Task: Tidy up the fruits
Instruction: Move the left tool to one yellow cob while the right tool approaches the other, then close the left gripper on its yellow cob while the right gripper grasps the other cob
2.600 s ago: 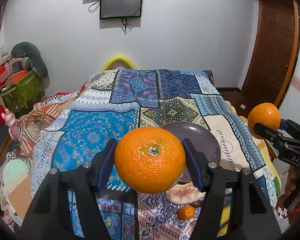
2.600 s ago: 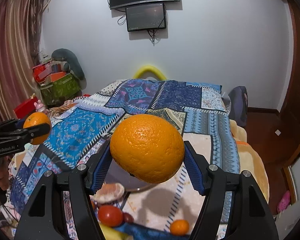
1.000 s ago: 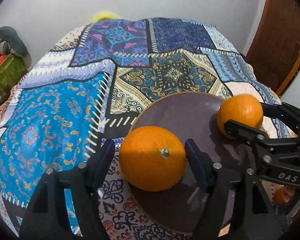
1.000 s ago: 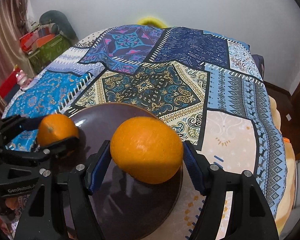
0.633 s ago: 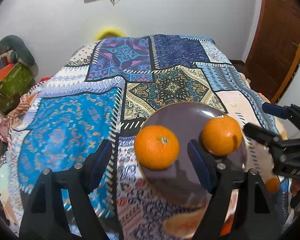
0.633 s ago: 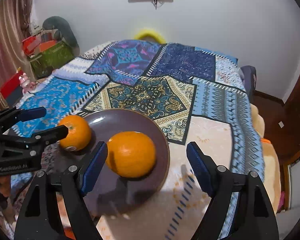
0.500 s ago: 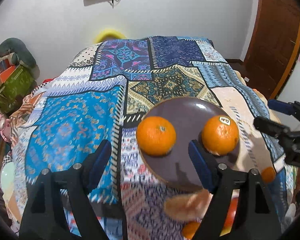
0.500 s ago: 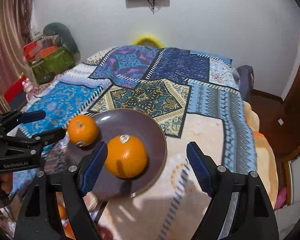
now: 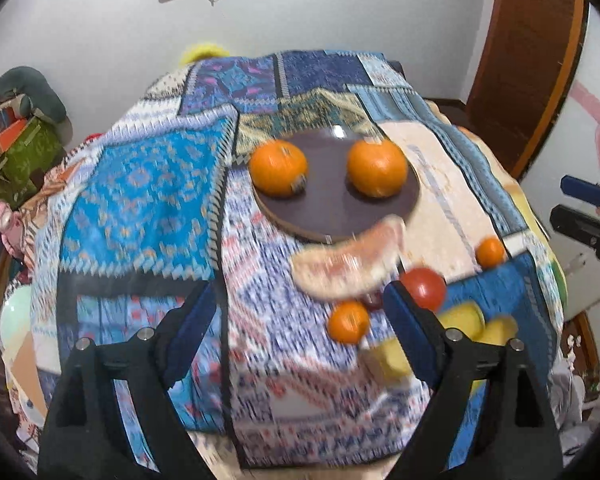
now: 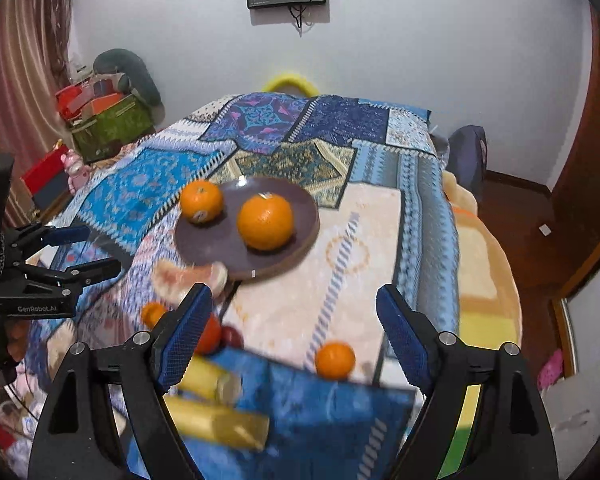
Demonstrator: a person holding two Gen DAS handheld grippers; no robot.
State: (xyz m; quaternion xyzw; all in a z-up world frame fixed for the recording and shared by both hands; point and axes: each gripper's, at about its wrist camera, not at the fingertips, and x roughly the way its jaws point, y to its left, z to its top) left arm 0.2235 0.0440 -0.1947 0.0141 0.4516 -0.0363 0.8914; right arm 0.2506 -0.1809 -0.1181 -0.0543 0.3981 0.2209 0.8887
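Both oranges, one (image 9: 278,168) left and one (image 9: 377,167) right, sit mid-frame on the brown plate (image 9: 332,216); left gripper (image 9: 300,320) and right gripper (image 10: 292,322) hover released, empty.

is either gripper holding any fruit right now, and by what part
Nothing is held. The left gripper and right gripper are both open and empty; the two oranges sit on the plate.

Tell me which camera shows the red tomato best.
The left wrist view: the tomato sits almost whole beside the left claw, only its edge covered. In the right wrist view the tomato is mostly hidden behind a finger of the right claw.
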